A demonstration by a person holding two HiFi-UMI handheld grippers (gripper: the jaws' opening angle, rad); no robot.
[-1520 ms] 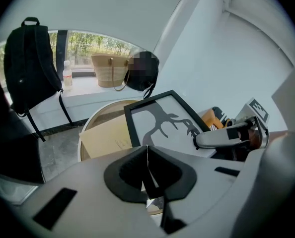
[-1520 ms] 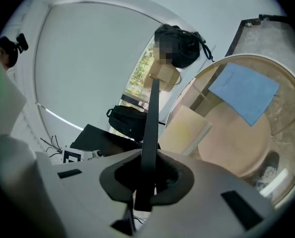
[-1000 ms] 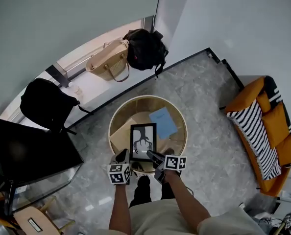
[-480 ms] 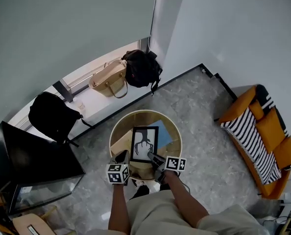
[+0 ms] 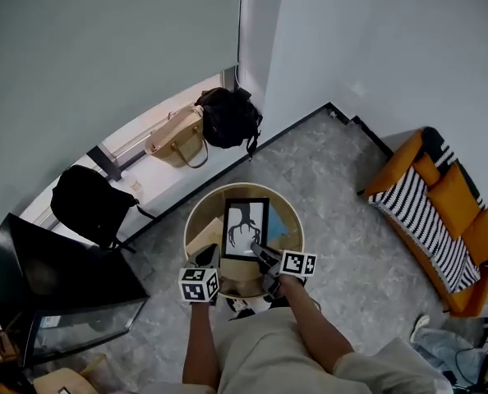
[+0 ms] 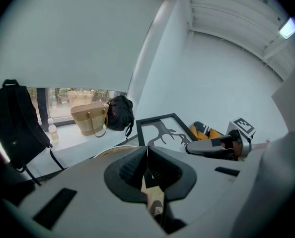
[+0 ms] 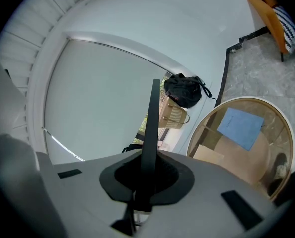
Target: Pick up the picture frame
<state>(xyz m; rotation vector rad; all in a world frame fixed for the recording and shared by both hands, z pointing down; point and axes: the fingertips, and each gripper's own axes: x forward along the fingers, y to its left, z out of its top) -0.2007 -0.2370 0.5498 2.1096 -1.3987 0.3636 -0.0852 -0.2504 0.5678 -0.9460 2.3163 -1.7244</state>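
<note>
Plainly, the picture frame (image 5: 246, 226) is hanging in the air over the round table (image 5: 186, 230), face up and tilted. The right gripper (image 5: 260, 254) is pinching the frame's thin black edge near the lower right corner. The left gripper (image 5: 207, 257) is hovering just beside the lower left corner with its jaws pressed together on nothing, so it is probably carrying no weight.

One narrow pinch at a corner is doing all the work. The frame may be pulling on that grip and could swing down or slide out, landing on the table. The closed left gripper is also sitting close enough to knock the frame loose if it drifts inward.

The right gripper view is showing the frame only edge-on, as a dark strip rising from the jaws. It is also showing the blue sheet (image 7: 243, 127) and cardboard piece (image 7: 209, 155) lying below, which the frame is partly covering in the head view. The left gripper view is giving the frame's face, with its dark branching figure, and the other gripper biting it.
</note>
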